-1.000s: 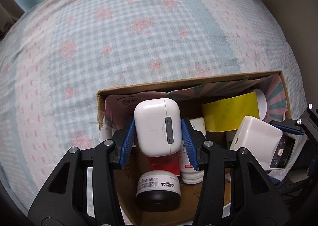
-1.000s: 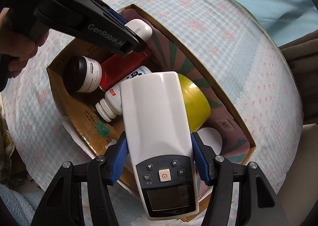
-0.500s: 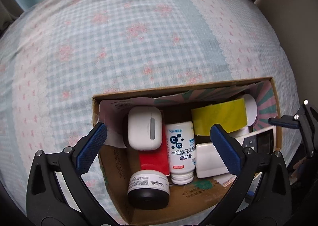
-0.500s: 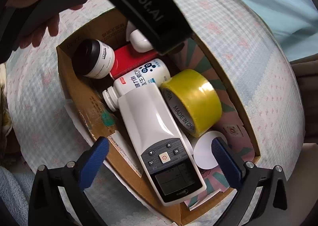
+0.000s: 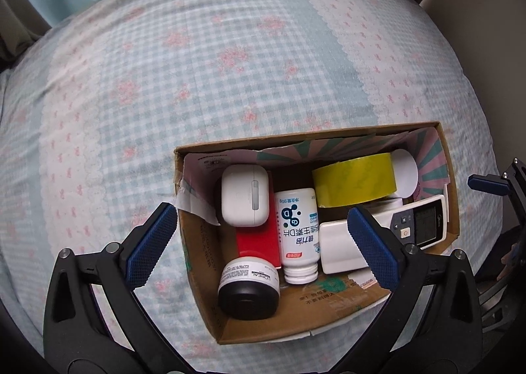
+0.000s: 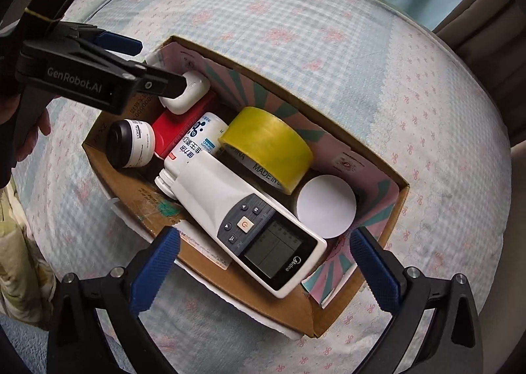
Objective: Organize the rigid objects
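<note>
A cardboard box point(image 5: 296, 141) sits on a checked bedcover. Inside lie a white earbud case point(image 5: 245, 196), a red box point(image 5: 259, 244), a white bottle point(image 5: 297, 232), a black-lidded jar point(image 5: 248, 291), a yellow tape roll point(image 5: 353, 181), a white disc point(image 5: 406, 173) and a white remote point(image 5: 378, 232). My left gripper point(image 5: 261, 229) hangs open above the box's left part, holding nothing. In the right wrist view the remote point(image 6: 250, 226) lies slantwise across the box point(image 6: 256, 295). My right gripper point(image 6: 264, 255) stands open above it, apart from it.
The bedcover point(image 5: 230, 61) spreads wide beyond the box. The left gripper point(image 6: 154, 66) reaches over the box's far corner in the right wrist view, a hand point(image 6: 36, 130) behind it. One finger of the right gripper point(image 5: 486, 184) shows at the box's right end. Curtains edge the bed.
Both grippers were shut, the left on the earbud case, the right on the remote. Both have opened and let go; case and remote now lie in the box. Both grippers have risen.
</note>
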